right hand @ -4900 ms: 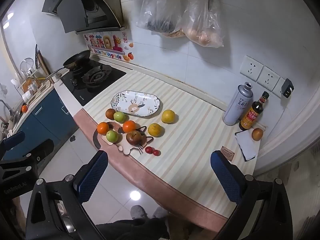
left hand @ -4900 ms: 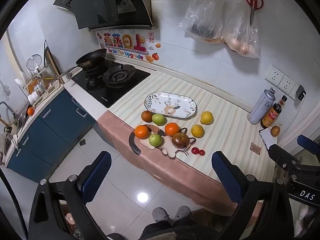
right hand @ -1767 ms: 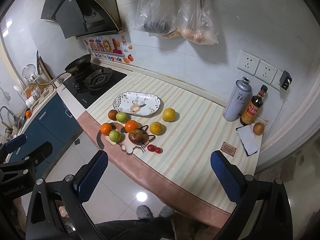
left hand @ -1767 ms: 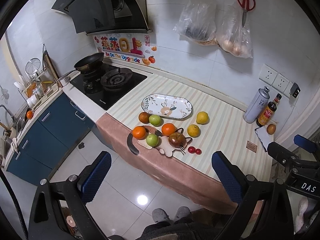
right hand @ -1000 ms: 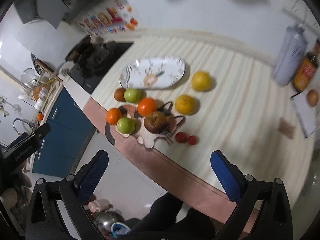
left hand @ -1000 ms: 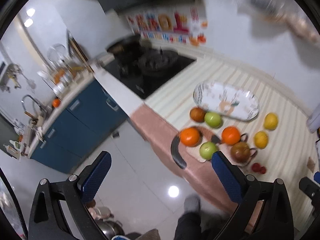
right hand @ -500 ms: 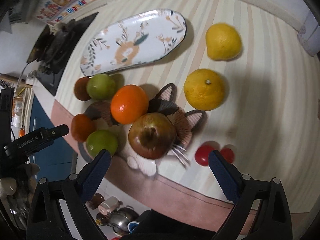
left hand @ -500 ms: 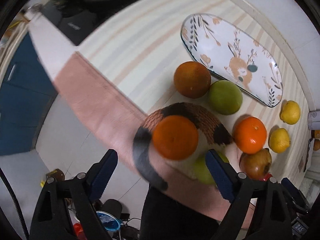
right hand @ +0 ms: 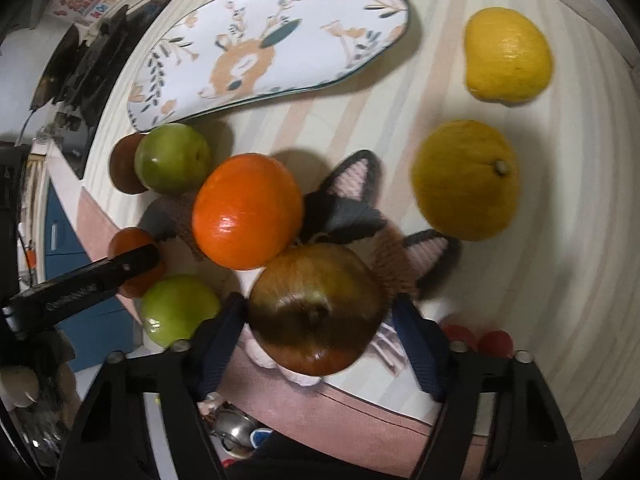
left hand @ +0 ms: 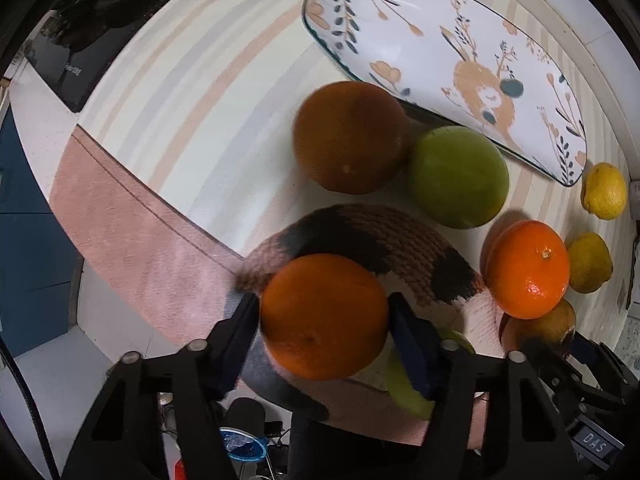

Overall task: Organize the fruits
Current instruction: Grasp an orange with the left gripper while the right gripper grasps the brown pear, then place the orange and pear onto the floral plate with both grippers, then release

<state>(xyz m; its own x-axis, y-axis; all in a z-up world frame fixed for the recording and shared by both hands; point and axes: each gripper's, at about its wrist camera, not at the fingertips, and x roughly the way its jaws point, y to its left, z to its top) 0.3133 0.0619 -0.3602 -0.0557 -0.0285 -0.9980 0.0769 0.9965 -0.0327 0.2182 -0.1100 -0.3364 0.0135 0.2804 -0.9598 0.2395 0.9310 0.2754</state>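
My left gripper [left hand: 324, 344] is shut on an orange [left hand: 324, 316] that sits on the cat-shaped knitted mat [left hand: 380, 240]. My right gripper [right hand: 320, 340] has its pads against both sides of a red-brown apple [right hand: 316, 308] on the same mat [right hand: 344, 204]. Around them lie a brown orange [left hand: 350, 136], a green apple [left hand: 458, 176], a bright tangerine [left hand: 528, 268], a second green apple [right hand: 178, 308], two lemons [right hand: 466, 180] [right hand: 506, 54] and two cherry tomatoes [right hand: 496, 342]. The flowered oval plate [left hand: 440, 52] lies empty beyond the fruit.
The striped counter [left hand: 180, 92] ends in a pink front edge [left hand: 140, 240] just under the grippers. A black hob [left hand: 80, 28] lies at the far left. The left gripper's arm [right hand: 80, 288] crosses the left side of the right wrist view.
Both grippers dropped from high above the floor down to the mat. The left one closed on the orange and the right one closed around the red-brown apple.
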